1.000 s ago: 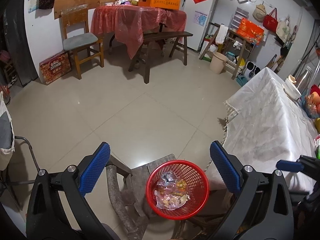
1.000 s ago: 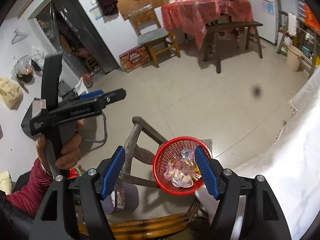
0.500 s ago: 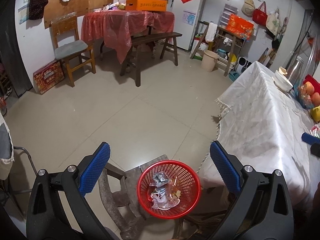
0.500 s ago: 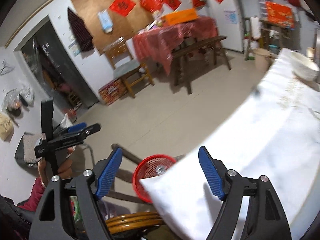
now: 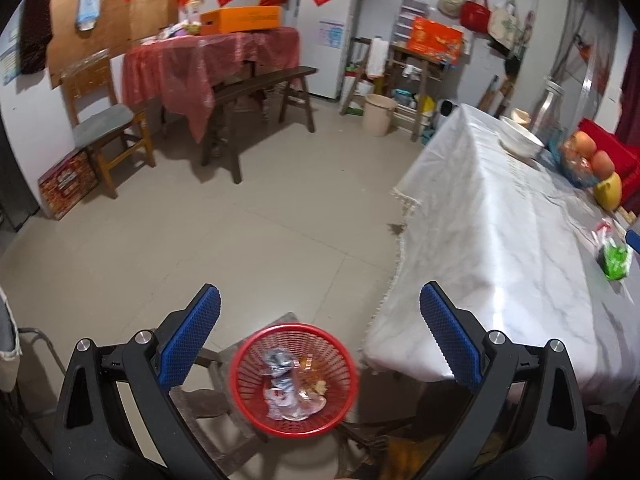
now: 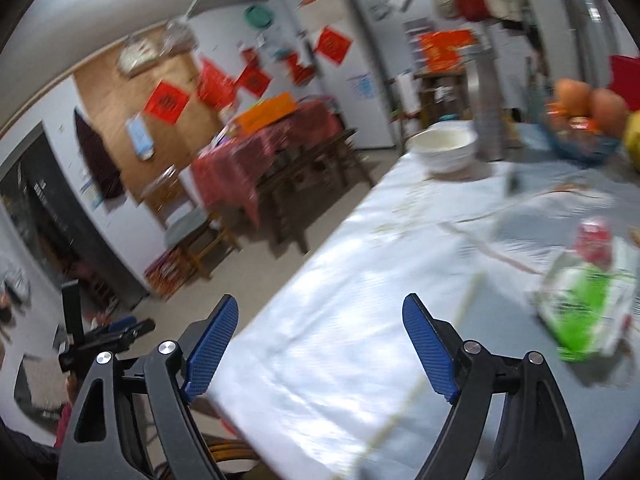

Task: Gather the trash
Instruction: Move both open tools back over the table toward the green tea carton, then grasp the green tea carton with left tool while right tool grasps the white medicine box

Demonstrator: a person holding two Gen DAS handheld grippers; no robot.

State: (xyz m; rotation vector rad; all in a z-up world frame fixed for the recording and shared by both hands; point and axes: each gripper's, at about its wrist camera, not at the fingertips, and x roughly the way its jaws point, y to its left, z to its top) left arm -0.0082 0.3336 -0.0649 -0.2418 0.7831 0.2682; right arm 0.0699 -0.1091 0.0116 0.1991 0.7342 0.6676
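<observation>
A red mesh basket with crumpled wrappers in it sits on a wooden stool below my left gripper, which hangs open and empty above it. A green and white wrapper with a red patch lies on the white-clothed table, right of my right gripper. That gripper's jaws are opening, with nothing between them, over the table's near end. The same wrapper shows at the right edge of the left wrist view. My left gripper also shows at lower left in the right wrist view.
On the table stand a white bowl, a glass bottle and a blue fruit basket. Across the tiled floor are a red-covered table, a bench and a wooden chair.
My right gripper has swung right and up from over the red basket to above the white table, its jaws wider. The left view has drifted; the basket sits lower in it.
</observation>
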